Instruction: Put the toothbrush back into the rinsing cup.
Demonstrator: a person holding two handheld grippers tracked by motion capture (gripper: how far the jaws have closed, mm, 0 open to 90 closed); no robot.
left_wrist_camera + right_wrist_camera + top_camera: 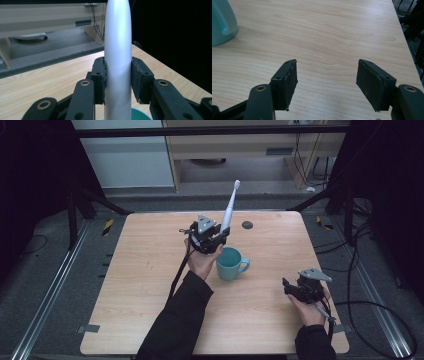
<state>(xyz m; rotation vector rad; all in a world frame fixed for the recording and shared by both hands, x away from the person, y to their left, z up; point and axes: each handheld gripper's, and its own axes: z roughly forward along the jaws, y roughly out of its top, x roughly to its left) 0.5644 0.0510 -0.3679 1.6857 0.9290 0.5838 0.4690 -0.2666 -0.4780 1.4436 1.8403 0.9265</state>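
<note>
High view overhead, facing forward-down; gripper views close, low over table; all share teal mug.

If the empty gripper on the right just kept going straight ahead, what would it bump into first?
Probably just the wooden table. The right gripper tilts down at bare wood with its jaws open, and the teal mug sits off to its side, likely out of the way.

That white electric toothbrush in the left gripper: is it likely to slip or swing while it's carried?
The toothbrush looks stiff, so it should not flop. Its smooth, rounded handle may slide between the left gripper pads. Held near its bottom, its length above may lever it sideways near the teal mug.
</note>
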